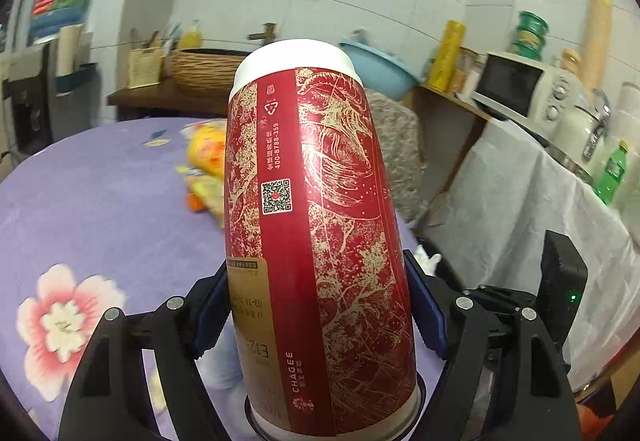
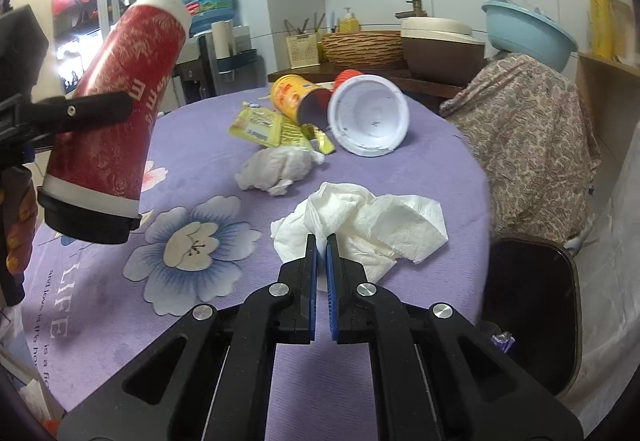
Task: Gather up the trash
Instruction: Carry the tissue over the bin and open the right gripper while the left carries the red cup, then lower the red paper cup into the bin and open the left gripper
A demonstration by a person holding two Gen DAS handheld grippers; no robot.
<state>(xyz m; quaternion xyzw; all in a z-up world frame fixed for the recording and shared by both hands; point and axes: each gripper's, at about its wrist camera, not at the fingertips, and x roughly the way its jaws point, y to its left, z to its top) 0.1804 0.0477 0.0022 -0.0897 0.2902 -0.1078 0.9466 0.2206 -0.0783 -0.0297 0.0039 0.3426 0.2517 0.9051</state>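
My left gripper (image 1: 318, 301) is shut on a tall red paper cup (image 1: 320, 181) with gold print and a black lid, held tilted above the purple floral table (image 1: 100, 201). The right wrist view shows the same cup (image 2: 120, 101) at the left, lid end down, clear of the table (image 2: 420, 169). My right gripper (image 2: 321, 241) is shut, its tips at the near edge of a spread white tissue (image 2: 380, 225). I cannot tell whether a fold is pinched. Beyond lie a crumpled tissue (image 2: 280, 169), a yellow wrapper (image 2: 264, 127), a yellow tube (image 2: 296, 97) and a white tub (image 2: 370, 117) on its side.
A chair draped in patterned cloth (image 2: 528, 137) stands at the table's far right, with a dark seat (image 2: 532, 301) nearer. Behind the table a counter holds a wicker basket (image 2: 360, 47) and a blue basin (image 2: 528, 33). A microwave (image 1: 520, 89) sits on a covered stand.
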